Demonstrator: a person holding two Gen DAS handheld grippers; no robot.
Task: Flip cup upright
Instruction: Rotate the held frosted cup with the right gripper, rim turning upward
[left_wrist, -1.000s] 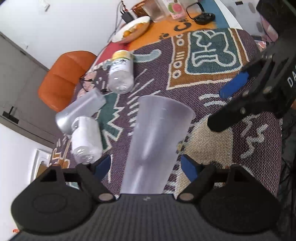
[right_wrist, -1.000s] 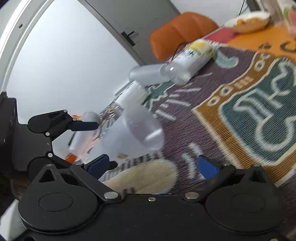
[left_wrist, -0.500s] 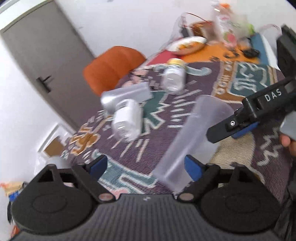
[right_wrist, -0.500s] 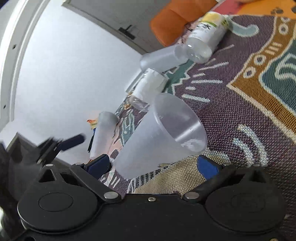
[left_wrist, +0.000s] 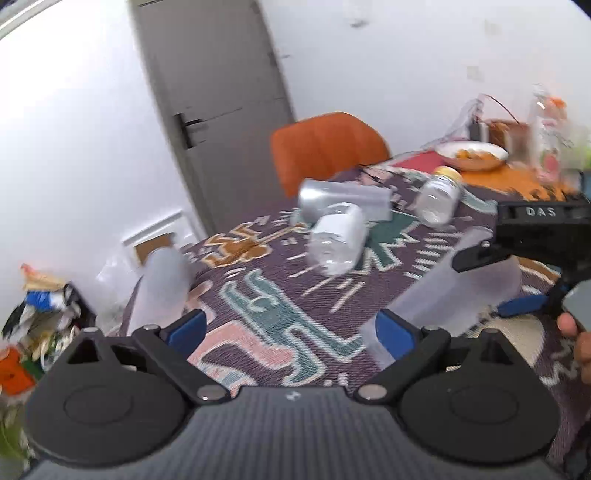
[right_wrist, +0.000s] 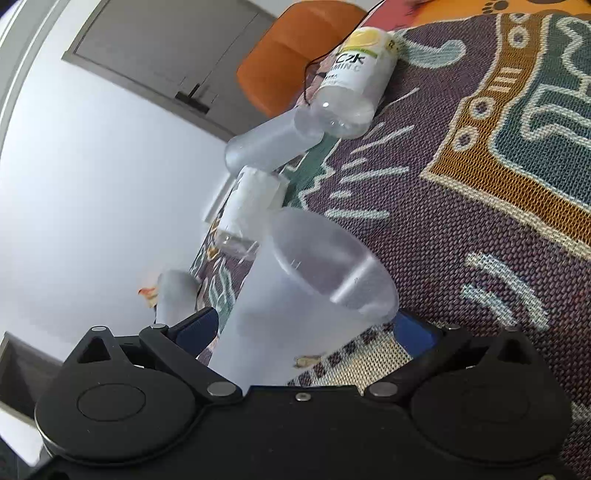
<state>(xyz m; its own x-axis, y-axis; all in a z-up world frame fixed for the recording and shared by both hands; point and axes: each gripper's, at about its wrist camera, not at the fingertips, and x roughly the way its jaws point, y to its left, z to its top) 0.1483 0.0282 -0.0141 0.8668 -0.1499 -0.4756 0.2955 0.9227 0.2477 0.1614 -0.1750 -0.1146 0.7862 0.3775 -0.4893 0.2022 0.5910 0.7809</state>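
Observation:
A translucent plastic cup (right_wrist: 306, 295) lies tilted between the fingers of my right gripper (right_wrist: 306, 328), its open mouth facing away from the camera; the blue pads sit against its sides. In the left wrist view the same cup (left_wrist: 454, 299) slants across the patterned cloth at right, with the right gripper (left_wrist: 517, 280) closed around its wide end. My left gripper (left_wrist: 291, 330) is open and holds nothing; the cup's narrow end lies just behind its right fingertip (left_wrist: 395, 332).
On the patterned tablecloth (left_wrist: 258, 295) lie a silver can (left_wrist: 343, 201), a white-labelled bottle (left_wrist: 338, 240) and a yellow-capped bottle (left_wrist: 439, 195). Another translucent cup (left_wrist: 159, 291) stands at the left table edge. An orange chair (left_wrist: 325, 147) and a plate of food (left_wrist: 471, 153) are behind.
My left gripper has let go of the cup and swung left and back. My right gripper has closed in around the cup's wide end, and the cup has tilted.

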